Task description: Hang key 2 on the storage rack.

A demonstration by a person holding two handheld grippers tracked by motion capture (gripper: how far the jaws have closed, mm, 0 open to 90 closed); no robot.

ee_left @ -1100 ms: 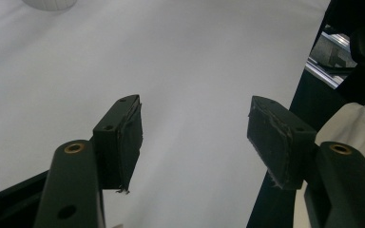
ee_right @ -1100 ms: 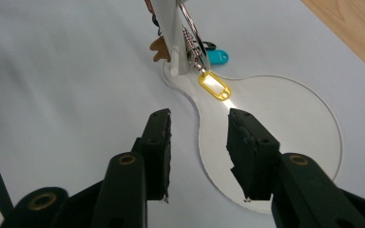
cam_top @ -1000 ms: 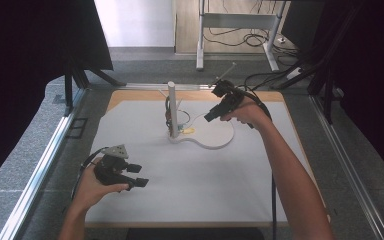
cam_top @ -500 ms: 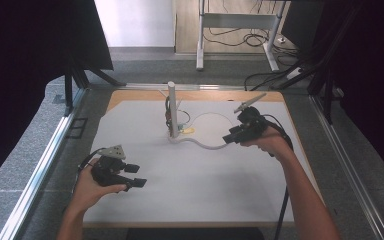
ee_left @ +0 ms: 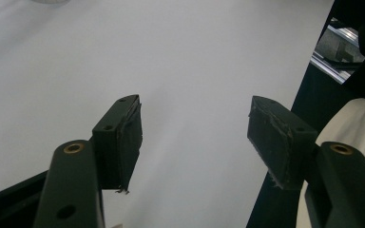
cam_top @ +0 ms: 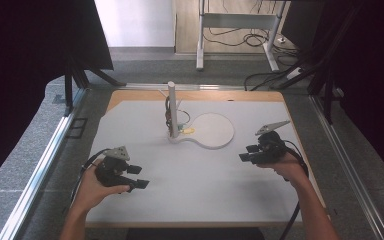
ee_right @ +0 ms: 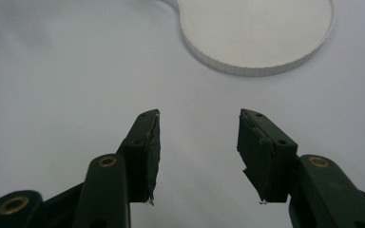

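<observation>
Grippers both low over the white mat (cam_top: 195, 190), one in each of the person's hands, well apart from each other.

Left gripper (cam_top: 136, 176) near the front left part of the mat, held in the left hand (cam_top: 97, 187), jaws pointing toward the middle of the mat. From its own camera, left gripper (ee_left: 195, 137) jaws stand wide apart, nothing between them, bare mat beyond. Pads (ee_left: 128, 142) worn and frayed at the edges. A pale sleeve (ee_left: 356, 123) shows at the right edge of that view.

Right gripper (cam_top: 249, 153) at the right side of the mat, held in the right hand (cam_top: 287, 165), grey three-cornered plate on top, cable trailing back along the forearm. From its own camera, right gripper (ee_right: 198, 142) jaws apart, nothing between them; they have just been opening. Bare mat under them.

Nearest thing to the right gripper: a white stand. Round disc base (cam_top: 211, 131) lies flat on the mat just past centre, up and left of the gripper, near but not touching. Same disc (ee_right: 256, 33) sits ahead of the right jaws in the gripper view. A white upright post (cam_top: 171, 107) rises at the left end of the base, with thin wires (cam_top: 176, 120) and a small yellow bit (cam_top: 187, 131) at its foot; too small to tell what they are.
</observation>
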